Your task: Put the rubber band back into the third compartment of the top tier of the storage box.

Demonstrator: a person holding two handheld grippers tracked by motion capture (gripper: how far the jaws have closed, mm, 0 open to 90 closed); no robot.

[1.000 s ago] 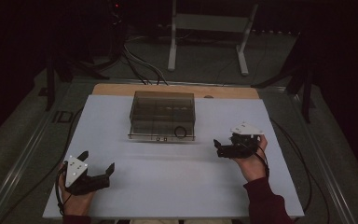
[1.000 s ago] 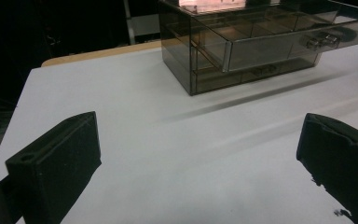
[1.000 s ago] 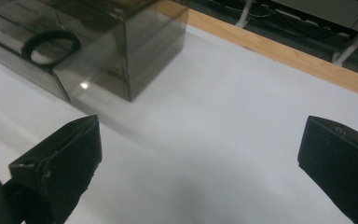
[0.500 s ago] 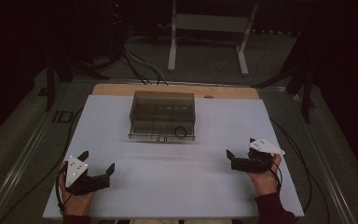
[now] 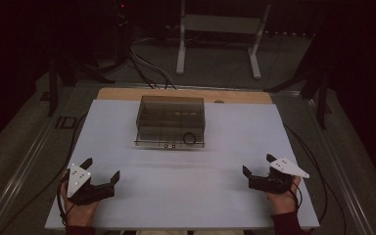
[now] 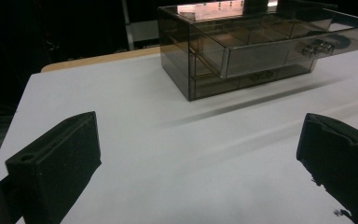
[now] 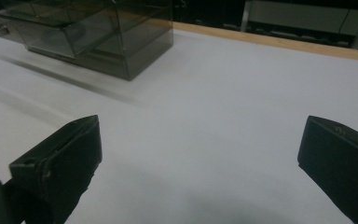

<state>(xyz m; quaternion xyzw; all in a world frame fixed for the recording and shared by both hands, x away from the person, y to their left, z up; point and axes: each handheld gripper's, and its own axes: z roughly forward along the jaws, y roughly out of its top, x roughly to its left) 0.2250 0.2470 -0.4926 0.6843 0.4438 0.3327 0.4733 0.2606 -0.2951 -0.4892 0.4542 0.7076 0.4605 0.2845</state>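
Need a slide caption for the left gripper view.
Open left gripper faces a smoky clear drawer box, top drawer pulled out, on the white table.

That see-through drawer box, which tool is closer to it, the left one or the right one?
Left, but only slightly. The left tool sits near the table's front left, the right tool near its front right. Both are open, well short of the drawer box.

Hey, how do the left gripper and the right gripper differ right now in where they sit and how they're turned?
The left gripper sits at the table's near left corner; the right gripper sits near the right edge, slightly farther up the table. The left gripper's grey plate lies near its left jaw; the right gripper's plate juts out to its right. Both are open, hold nothing, and rest well short of the smoky drawer box, whose top drawer is pulled out.
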